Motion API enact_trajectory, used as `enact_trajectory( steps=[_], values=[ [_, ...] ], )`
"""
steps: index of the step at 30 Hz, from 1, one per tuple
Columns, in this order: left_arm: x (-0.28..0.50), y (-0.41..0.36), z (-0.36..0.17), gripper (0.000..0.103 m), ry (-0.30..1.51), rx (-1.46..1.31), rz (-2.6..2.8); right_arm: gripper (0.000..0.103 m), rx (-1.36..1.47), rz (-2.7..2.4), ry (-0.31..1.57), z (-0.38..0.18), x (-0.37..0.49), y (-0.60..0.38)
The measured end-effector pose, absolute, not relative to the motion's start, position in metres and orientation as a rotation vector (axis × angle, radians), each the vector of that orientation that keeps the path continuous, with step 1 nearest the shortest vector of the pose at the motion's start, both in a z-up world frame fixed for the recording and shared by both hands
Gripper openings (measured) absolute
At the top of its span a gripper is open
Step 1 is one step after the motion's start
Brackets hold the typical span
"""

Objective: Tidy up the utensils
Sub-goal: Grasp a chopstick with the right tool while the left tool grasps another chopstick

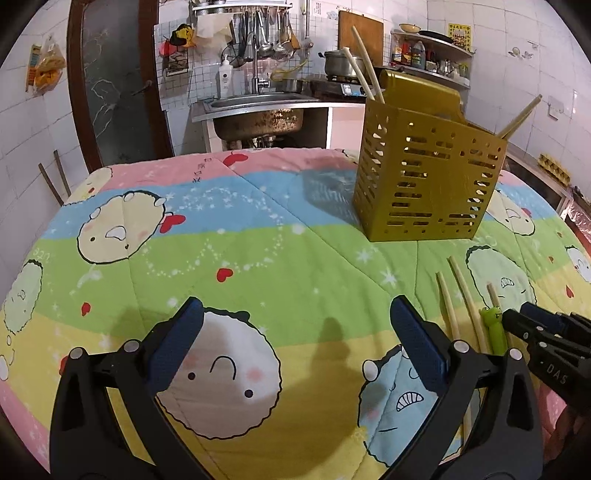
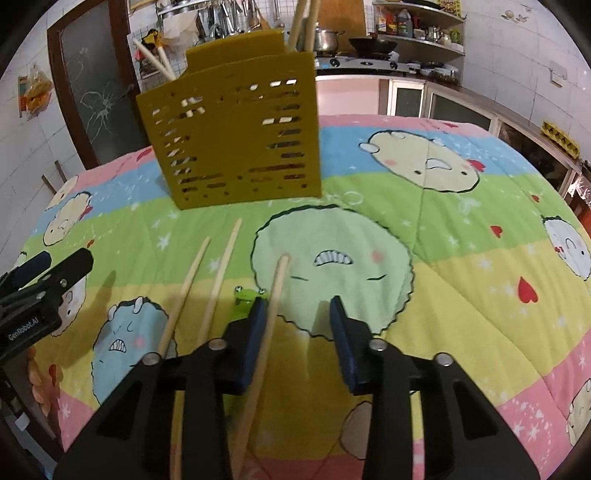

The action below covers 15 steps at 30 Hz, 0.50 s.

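Observation:
A yellow slotted utensil holder (image 1: 424, 177) (image 2: 240, 133) stands on the cartoon quilt with chopsticks (image 2: 306, 22) sticking out of it. Three loose chopsticks lie on the quilt. One chopstick (image 2: 275, 295) runs between the jaws of my right gripper (image 2: 298, 306) (image 1: 519, 314), close against the left pad. The right pad stands apart from it, so the gripper is open. The other two chopsticks (image 2: 221, 273) (image 1: 448, 306) lie just to the left. A green frog-topped utensil (image 2: 247, 297) (image 1: 493, 328) is partly hidden behind the left finger. My left gripper (image 1: 297, 314) (image 2: 62, 260) hangs wide open and empty over the quilt.
The quilt (image 1: 258, 258) covers the whole table. Behind it are a steel sink (image 1: 258, 107) with hanging ladles, a stove with a pot (image 1: 338, 61), and shelves of bottles (image 1: 424, 51). A dark door (image 1: 110, 81) stands at the left.

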<state>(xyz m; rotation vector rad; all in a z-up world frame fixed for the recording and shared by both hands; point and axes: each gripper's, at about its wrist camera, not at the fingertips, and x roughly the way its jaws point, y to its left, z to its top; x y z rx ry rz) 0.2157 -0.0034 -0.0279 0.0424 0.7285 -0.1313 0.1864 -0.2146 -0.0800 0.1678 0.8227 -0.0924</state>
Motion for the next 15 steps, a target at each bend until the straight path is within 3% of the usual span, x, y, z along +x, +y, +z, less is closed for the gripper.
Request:
enact_trajectory(
  steps=[7, 10, 15],
  values=[
    [0.219, -0.009, -0.033, 0.098, 0.759, 0.015, -0.136, 0.021, 0.152, -0.107, 0.856, -0.085, 0.199, -0.207],
    [0.220, -0.013, -0.034, 0.098, 0.764, 0.011, -0.134, 0.010, 0.162, -0.115, 0.856, -0.085, 0.206, -0.208],
    [0.221, -0.023, -0.035, 0.098, 0.780, 0.002, -0.145, 0.007, 0.178, -0.109, 0.846, -0.083, 0.206, -0.216]
  ],
)
